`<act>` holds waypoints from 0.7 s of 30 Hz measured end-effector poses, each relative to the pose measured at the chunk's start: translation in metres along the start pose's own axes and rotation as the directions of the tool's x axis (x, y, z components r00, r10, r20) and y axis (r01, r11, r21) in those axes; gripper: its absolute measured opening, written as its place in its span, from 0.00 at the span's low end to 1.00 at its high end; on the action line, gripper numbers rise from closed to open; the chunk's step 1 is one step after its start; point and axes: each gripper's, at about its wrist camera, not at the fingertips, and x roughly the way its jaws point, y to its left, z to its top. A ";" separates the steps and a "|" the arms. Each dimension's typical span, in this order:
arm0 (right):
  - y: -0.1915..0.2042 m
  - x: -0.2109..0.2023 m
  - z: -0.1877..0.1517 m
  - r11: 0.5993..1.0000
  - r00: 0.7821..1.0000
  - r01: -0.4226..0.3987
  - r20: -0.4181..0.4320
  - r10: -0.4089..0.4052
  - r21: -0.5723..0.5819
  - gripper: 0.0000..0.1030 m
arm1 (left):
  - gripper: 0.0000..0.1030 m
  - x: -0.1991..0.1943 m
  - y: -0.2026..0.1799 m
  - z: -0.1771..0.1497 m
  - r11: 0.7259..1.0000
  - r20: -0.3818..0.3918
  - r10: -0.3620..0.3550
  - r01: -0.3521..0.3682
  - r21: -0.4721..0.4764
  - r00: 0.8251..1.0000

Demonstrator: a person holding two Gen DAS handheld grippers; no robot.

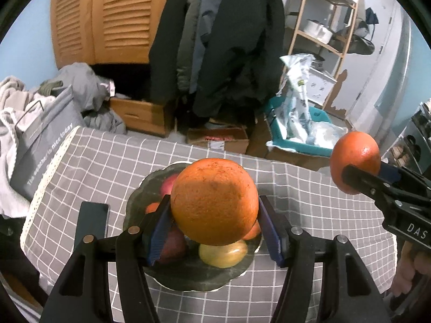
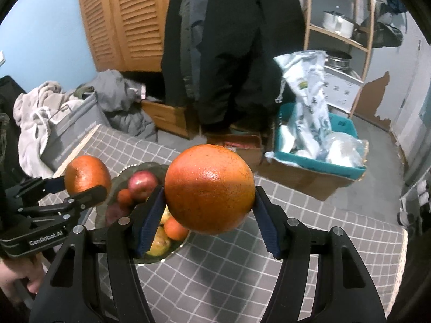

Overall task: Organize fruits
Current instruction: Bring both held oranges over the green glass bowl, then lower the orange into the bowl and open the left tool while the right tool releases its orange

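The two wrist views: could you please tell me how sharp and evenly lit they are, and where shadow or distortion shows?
Left wrist view: the held orange is sharp, a soft shadow band across its upper face; the checked tablecloth bows with the fisheye. Right wrist view: its orange is sharp, a small highlight near the top; the printed bag behind is smeared, and the corners go black.

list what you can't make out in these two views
- Left wrist view: the left orange covers the middle of the bowl, so the fruit count is unclear.
- Right wrist view: the right orange and a finger hide part of the bowl.
- Both views: bag lettering too blurred to read fully.
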 end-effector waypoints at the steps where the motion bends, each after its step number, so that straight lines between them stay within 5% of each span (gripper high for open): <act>1: 0.002 0.003 0.001 1.000 1.000 -0.004 -0.004 0.004 -0.003 0.63 | 0.61 0.001 0.002 0.000 1.000 -0.004 0.002 -0.002 -0.002 1.000; 21: 0.026 0.074 -0.008 0.998 0.991 -0.056 -0.126 0.055 -0.007 0.63 | 0.62 0.068 0.035 -0.019 0.997 -0.169 0.009 -0.021 -0.072 0.986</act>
